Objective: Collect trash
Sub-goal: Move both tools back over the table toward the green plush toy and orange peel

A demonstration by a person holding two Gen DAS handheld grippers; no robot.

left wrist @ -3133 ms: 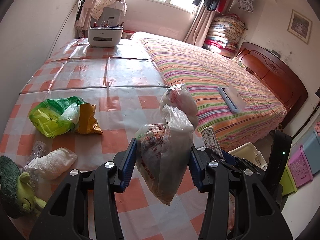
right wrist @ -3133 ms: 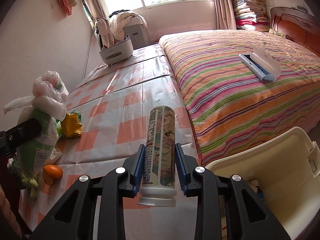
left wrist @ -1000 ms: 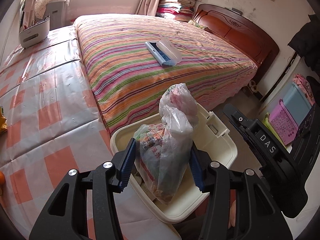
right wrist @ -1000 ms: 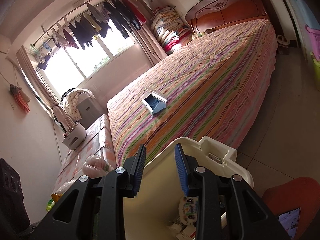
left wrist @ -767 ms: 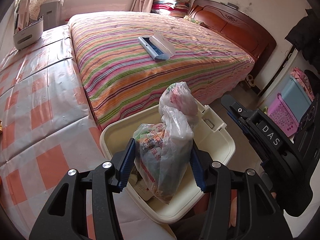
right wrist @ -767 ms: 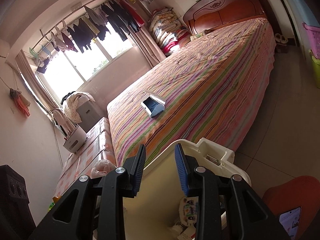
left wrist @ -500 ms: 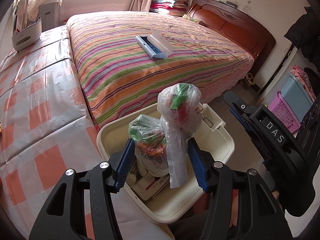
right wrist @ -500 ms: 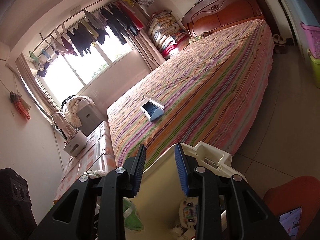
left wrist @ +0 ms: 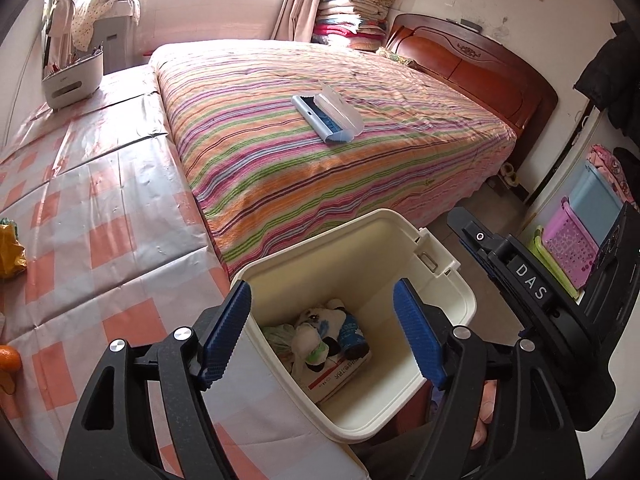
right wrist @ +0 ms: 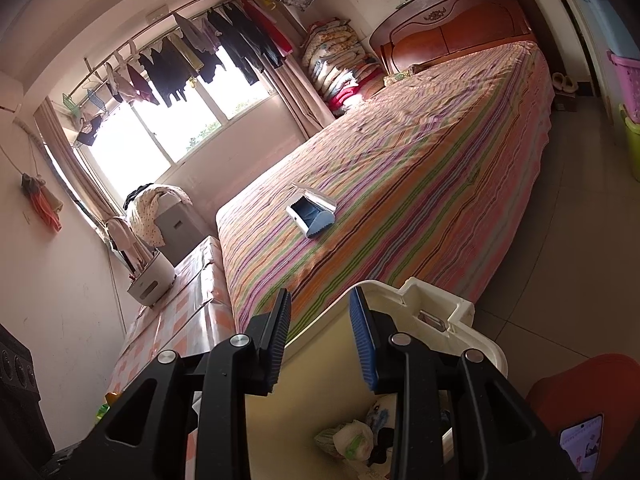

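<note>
My left gripper (left wrist: 320, 296) hangs over the cream trash bin (left wrist: 460, 300); its jaws are opening and nothing is between them. The knotted plastic bag of trash (left wrist: 312, 340) lies at the bottom of the bin on a printed carton (left wrist: 340, 376), beside a tube (left wrist: 352, 336). My right gripper (right wrist: 320, 300) stays over the bin's near rim (right wrist: 440, 304), open by a narrow gap and empty. The same bag (right wrist: 348, 440) shows below it inside the bin.
A striped bed (left wrist: 320, 152) with a blue-and-white case (left wrist: 328, 118) lies beyond the bin. The checked table cover (left wrist: 100, 220) on the left holds a yellow wrapper (left wrist: 10, 248), an orange (left wrist: 8, 360) and a white holder (left wrist: 72, 80). Pink baskets (left wrist: 568, 248) stand right.
The left jaws spread apart and the plastic bag dropped from them into the bin. The right gripper has kept its place and its gap.
</note>
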